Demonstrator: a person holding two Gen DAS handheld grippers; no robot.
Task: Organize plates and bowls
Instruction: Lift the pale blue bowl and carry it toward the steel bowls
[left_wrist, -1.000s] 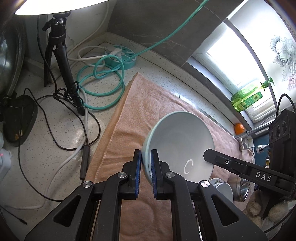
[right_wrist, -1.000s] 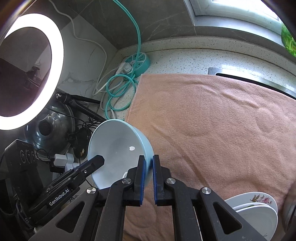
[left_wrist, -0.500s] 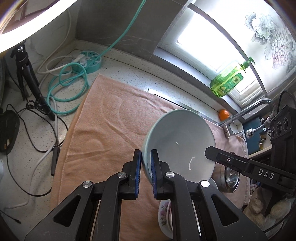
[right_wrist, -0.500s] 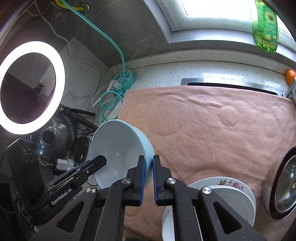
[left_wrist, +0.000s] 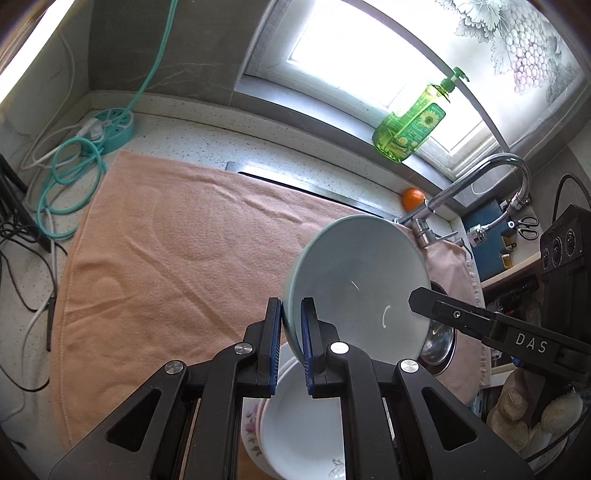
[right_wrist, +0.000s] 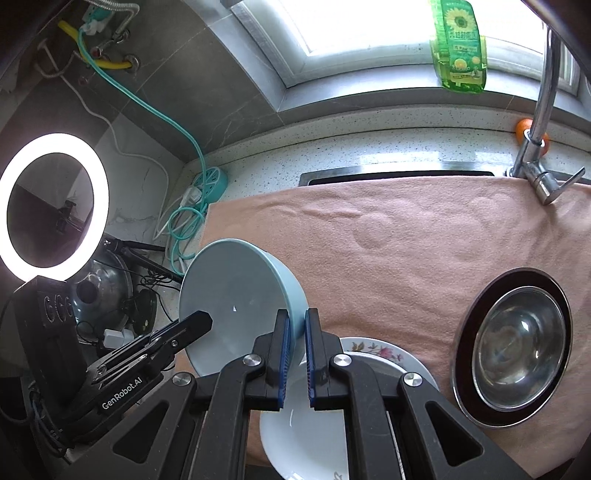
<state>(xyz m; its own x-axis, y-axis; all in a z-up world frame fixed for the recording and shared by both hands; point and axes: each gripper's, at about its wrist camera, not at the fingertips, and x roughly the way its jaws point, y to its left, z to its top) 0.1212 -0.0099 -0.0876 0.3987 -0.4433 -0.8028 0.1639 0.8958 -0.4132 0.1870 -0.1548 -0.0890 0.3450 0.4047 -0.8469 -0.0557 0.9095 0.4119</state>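
A: Carrying the blue bowl (left_wrist: 354, 280) above the stacked plates (right_wrist: 369, 373), your left gripper (left_wrist: 291, 332) and right gripper (right_wrist: 295, 343) each pinch its rim.

B: Uneven hands could twist it loose.

A speckled countertop (right_wrist: 369, 147) carries a peach towel (right_wrist: 406, 251) spread ahead of the grippers. A teal power strip (left_wrist: 110, 123) and coiled cables (left_wrist: 70, 184) lie far left; an orange (left_wrist: 413, 198) sits far right.

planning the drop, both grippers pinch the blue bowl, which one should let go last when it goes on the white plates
Right, probably. The right gripper pinches the blue bowl rim beside the white plates, while the left gripper grips the far rim.
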